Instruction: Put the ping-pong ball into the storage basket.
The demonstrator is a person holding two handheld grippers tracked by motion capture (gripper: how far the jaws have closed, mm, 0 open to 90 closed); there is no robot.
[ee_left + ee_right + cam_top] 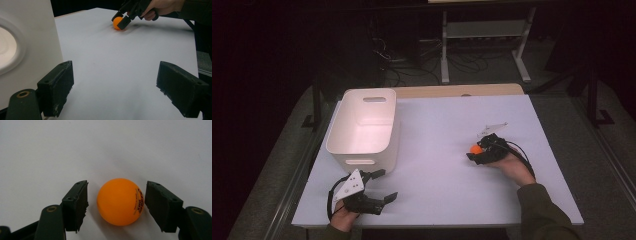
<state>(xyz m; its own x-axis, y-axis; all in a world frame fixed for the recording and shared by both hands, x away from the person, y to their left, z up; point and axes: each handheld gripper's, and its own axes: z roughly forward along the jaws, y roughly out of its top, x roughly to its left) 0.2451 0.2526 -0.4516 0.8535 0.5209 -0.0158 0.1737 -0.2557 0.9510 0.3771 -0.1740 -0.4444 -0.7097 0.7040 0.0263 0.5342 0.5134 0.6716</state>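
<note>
Right gripper (116,202) down on the desk (442,150) toward its right edge, jaws narrowed around the orange ball (120,201) but not quite pinching yet, thin gap visible each side in the right gripper view. Ball sitting on the desk surface, roughly midway between far and near edges, well in from the right edge, printed lettering turned toward one pad. Plenty of bare desk all round it, nothing crowding. Left gripper (382,184) over by the near left corner, jaws spread wide with nothing between them, resting just in front of the white bin (364,127). Bin standing upright along the left edge, cut-out handles on its near and far walls, inside looking empty as far as the high view reaches. Big open stretch of desk between bin and ball.
</note>
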